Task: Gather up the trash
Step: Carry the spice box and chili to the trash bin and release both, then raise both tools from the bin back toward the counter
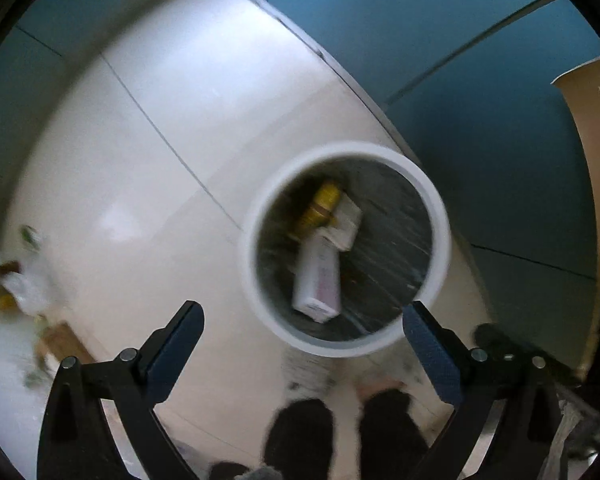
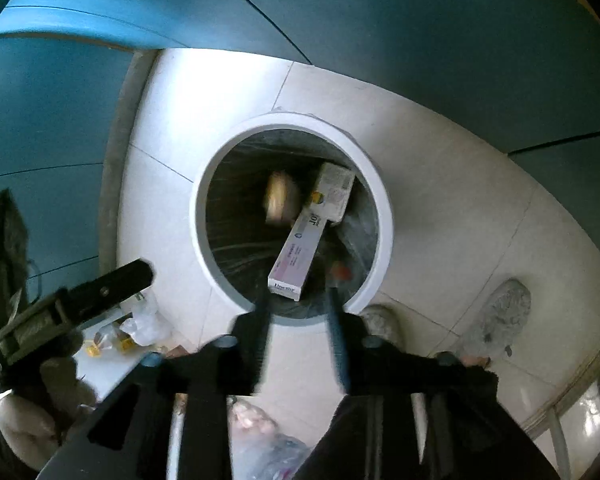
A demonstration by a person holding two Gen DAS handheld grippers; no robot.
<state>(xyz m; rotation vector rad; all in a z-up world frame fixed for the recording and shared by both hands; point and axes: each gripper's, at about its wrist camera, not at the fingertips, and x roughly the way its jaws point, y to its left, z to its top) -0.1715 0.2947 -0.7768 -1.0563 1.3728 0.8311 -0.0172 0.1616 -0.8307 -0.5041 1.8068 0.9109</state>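
Observation:
A round white-rimmed trash bin (image 1: pixel 260 296) (image 2: pixel 204 248) with a dark liner stands on the pale tiled floor. Inside lie a long white-and-pink box (image 1: pixel 318 280) (image 2: pixel 296 258), a small cream carton (image 1: pixel 348 222) (image 2: pixel 334 192) and a yellow item (image 1: pixel 320 204), blurred in the right wrist view (image 2: pixel 278 198). My left gripper (image 1: pixel 302 326) is open and empty above the bin's near rim. My right gripper (image 2: pixel 298 300) is partly open over the bin, with nothing between its fingers.
Loose wrappers and trash lie on a low white surface at the left (image 1: pixel 16 284) (image 2: pixel 136 328). Blue wall panels (image 1: pixel 460 60) stand behind the bin. A cardboard box (image 1: pixel 592 120) is at the right. The person's slippered feet (image 2: pixel 500 320) stand beside the bin.

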